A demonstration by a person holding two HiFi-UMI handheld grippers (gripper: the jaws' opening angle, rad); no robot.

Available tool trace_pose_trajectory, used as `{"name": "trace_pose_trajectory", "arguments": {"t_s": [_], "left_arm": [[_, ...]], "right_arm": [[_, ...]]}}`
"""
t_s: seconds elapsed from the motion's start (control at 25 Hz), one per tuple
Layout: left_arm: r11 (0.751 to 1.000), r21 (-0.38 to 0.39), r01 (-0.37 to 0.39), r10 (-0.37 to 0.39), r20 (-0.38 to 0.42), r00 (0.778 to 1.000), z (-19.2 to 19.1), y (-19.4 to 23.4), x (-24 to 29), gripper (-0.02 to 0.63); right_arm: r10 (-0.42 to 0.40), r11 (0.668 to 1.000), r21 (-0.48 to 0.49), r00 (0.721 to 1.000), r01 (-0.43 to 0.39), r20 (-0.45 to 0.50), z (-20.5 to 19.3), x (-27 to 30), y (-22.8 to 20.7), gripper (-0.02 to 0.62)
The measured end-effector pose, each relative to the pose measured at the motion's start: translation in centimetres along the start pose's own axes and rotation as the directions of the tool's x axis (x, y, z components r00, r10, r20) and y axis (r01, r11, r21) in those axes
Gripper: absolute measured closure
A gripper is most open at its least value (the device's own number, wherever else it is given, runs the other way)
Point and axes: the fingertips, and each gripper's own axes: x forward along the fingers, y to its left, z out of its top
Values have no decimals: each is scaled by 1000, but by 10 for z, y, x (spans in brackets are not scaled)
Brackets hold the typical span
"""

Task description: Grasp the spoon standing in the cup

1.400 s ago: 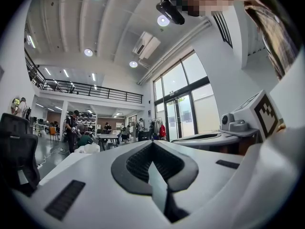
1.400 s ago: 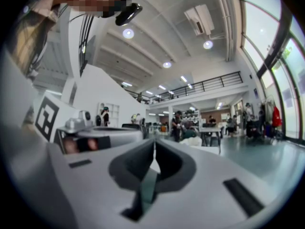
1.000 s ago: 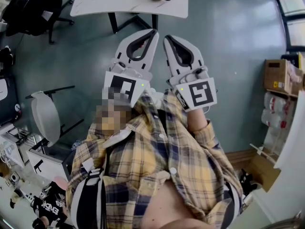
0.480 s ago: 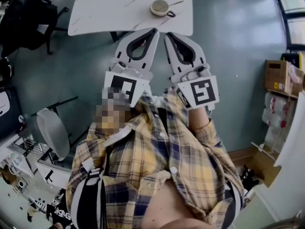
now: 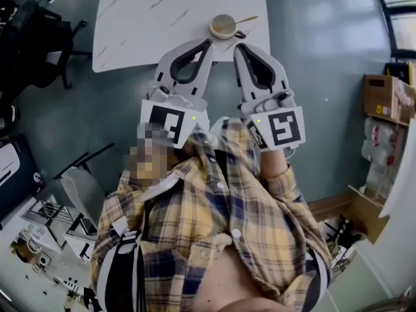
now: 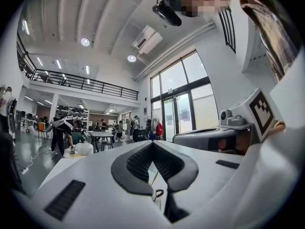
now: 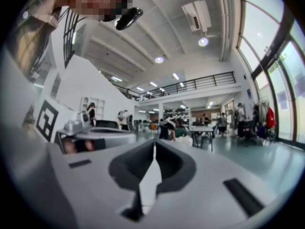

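A beige cup (image 5: 223,26) stands near the front edge of a white marble-look table (image 5: 149,18). A spoon (image 5: 246,21) leans in it, handle out to the right. Both grippers are held out level in front of the person's plaid shirt, side by side, short of the table edge. The left gripper (image 5: 210,42) is shut and empty, its tip just below-left of the cup. Tip just below-right of the cup, the right gripper (image 5: 237,45) is shut and empty too. In the left gripper view the cup (image 6: 157,195) and spoon handle show through the window behind the shut tips (image 6: 152,143).
A black office chair (image 5: 39,38) stands left of the table. Behind the person at lower left is a grey chair (image 5: 81,190). Cardboard boxes (image 5: 380,96) and shelving line the right side. Teal floor surrounds the table.
The table with the cup has come down the head view toward the grippers as the person carried both forward. Both grippers stay shut and side by side.
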Motion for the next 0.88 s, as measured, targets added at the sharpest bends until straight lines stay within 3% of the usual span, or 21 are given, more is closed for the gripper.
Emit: {"name": "trace_pose_trajectory", "arguments": {"t_s": [0.4,0.88], "left_arm": [[999,-21,33,-34,-44,998,-17,24,25,592],[999,-2,-38,37,-37,999,-16,58,103,592]], "right_arm": [[-73,997,2,997,74,-38,-7,23,-36,561],[-2,1000,3,998,2,-62,-15,80,-100,561]]}}
